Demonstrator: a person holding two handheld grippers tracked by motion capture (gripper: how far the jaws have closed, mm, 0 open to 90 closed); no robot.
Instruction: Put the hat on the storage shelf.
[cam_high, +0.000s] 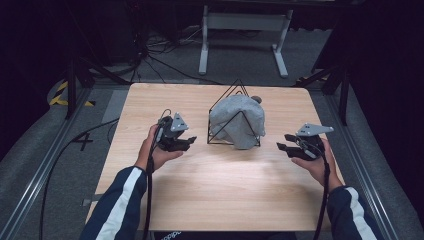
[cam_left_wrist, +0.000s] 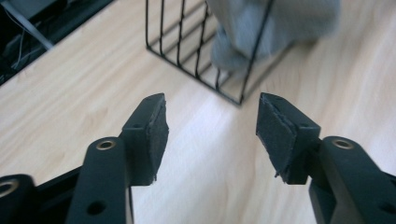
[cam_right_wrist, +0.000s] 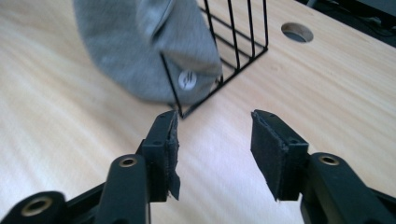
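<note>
Nearest to me, my left gripper (cam_high: 186, 142) and my right gripper (cam_high: 286, 148) hover over the wooden table (cam_high: 210, 195), one on each side of the work, jaws pointing inward at each other. Both sit about half open with only bare wood between the pads, so neither has hold of anything. I judge this to be a stand-off pose: the hands are apart from the load, so whatever is draped there rests on its own.

Just ahead of my left gripper's jaws, in the left gripper view, stands the near corner of the black wire rack (cam_left_wrist: 201, 56), close but not touching, with the grey cloth (cam_left_wrist: 275, 23) bulging through its bars further on. Ahead of my right gripper, slightly to the left of the jaws in its own view, the cloth (cam_right_wrist: 135, 51) hangs down over the rack's lower corner (cam_right_wrist: 233, 42), a small round label on its hem.

In the high view, the cloth (cam_high: 237, 120) sits between my two grippers, bundled over the triangular rack (cam_high: 239, 90) so the frame carries it. Beyond my right gripper's jaws there is a round hole (cam_right_wrist: 297, 31) in the tabletop.
</note>
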